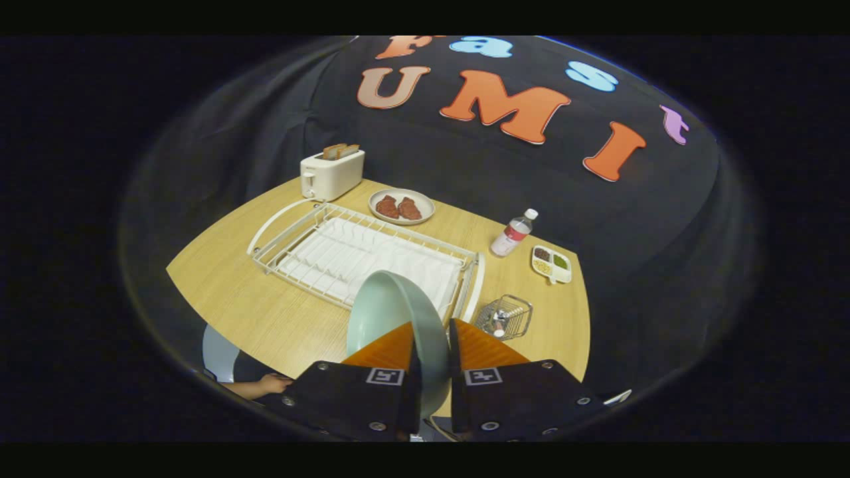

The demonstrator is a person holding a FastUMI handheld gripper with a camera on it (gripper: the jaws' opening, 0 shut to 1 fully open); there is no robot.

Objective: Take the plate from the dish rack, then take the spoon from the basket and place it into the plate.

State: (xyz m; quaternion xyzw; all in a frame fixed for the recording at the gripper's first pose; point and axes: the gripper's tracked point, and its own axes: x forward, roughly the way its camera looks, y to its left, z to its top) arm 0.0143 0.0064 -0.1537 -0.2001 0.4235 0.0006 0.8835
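Gripper [432, 338]: fingers nearly closed, pinching the rim of the pale green round plate [392, 312], one finger on each face.
Plate: held on edge, upright, tilted slightly; lifted clear above the table, its top overlapping the near edge of the rack as seen from the gripper.
Dish rack [312, 245]: white wire dish rack with a white ribbed tray, just beyond the fingers, lying flat on the light wooden table [246, 305]; slots look bare.
Basket [508, 317]: small square wire basket, just ahead and to the right of the fingers, beside the rack's right end.
Spoon [500, 322]: shiny metal piece inside the basket; too small to make out its shape.
Toaster [331, 174]: white toaster with two bread slices sticking up, at the table's far left, behind the rack.
Meat plate [401, 206]: grey round plate with two red meat pieces, next to the toaster.
Bottle [512, 233]: clear plastic bottle with red label and white cap, far right, leaning.
Divided tray [551, 263]: small white compartment tray with dark, green and yellow fillings, beside the bottle.
Hand [269, 384]: a person's hand resting at the table's near edge, left of the gripper.
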